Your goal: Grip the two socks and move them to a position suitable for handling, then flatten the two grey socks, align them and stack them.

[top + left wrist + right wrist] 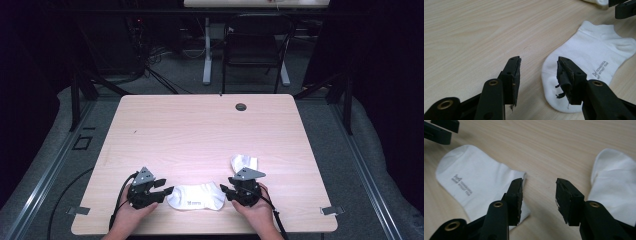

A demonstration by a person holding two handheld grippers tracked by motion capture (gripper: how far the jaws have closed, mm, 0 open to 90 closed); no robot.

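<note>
Socks are lying near the table's front edge.
Flat sock (196,196) is sitting between left gripper (167,190) and right gripper (223,189); both are gaping wide, holding nothing. Looks soft, light; pinching its ends seems best.

table (200,125): pale wood-grain laminate, smooth, low sheen
flat sock (589,60): white knit cloth, matt, grey printed lettering
second sock (616,177): same white knit, rumpled
left gripper (537,75): matt black plastic jaws, brass-look inserts, frayed rubbery pads
right gripper (539,195): same plastic, pads worn rough
</note>
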